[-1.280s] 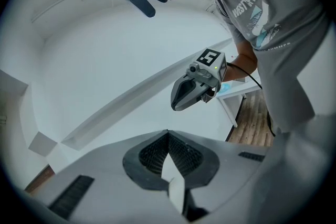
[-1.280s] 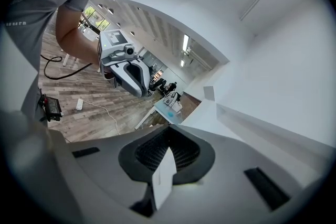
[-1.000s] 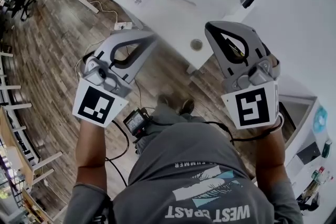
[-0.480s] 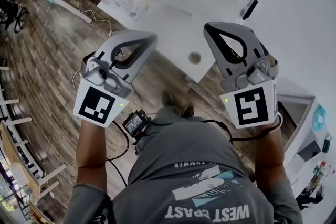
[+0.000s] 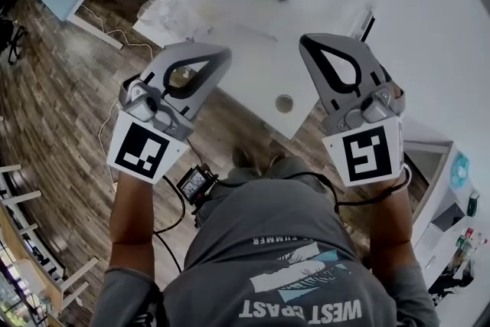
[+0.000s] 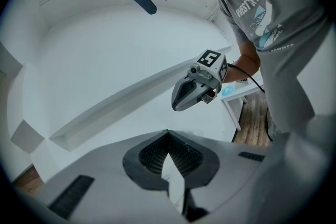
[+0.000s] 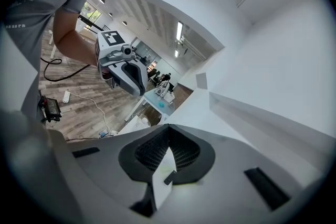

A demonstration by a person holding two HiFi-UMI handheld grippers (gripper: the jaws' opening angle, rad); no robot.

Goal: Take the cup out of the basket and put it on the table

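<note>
Wood floor (image 5: 61, 111) below, white table (image 5: 253, 57) ahead, drawn closer than a second ago: an approach, with nothing grasped yet. Left gripper (image 5: 220, 55) and right gripper (image 5: 307, 43) held up side by side, jaws of each pressed together on nothing. Near the tabletop's front edge, a small round thing (image 5: 284, 103), possibly the cup, too small to tell. No basket made out.

The left gripper (image 6: 168, 132) has its jaws together, holding nothing. Beyond them the right gripper (image 6: 195, 91) hangs before a white wall (image 6: 105, 55).
</note>
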